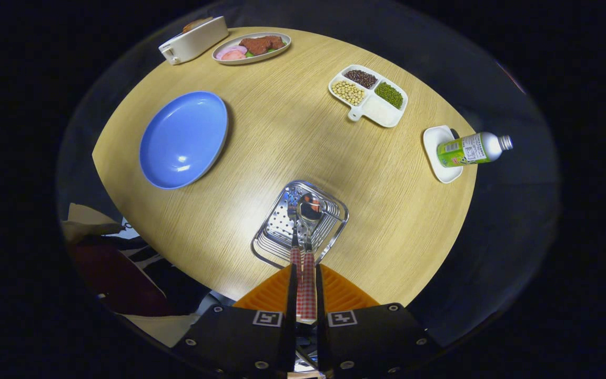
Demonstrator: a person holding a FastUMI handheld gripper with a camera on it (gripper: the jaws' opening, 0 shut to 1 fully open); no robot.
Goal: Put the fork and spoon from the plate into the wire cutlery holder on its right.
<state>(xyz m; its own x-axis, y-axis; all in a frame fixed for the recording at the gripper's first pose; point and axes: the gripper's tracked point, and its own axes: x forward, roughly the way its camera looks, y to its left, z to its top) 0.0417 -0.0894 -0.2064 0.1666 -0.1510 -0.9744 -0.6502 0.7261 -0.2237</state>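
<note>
Where fingers (303, 273) pinch handles (307, 284), tips hidden

A round wooden table (282, 147) is seen from above. At the far edge a white box (193, 39) is set beside an oval dish (251, 48) of brown and pink food, possibly meat. A divided tray (369, 96) is filled with pale, dark and green beans. Near the table's edge a green bottle (471, 149) is laid on its side across a small white dish (438, 153).
</note>
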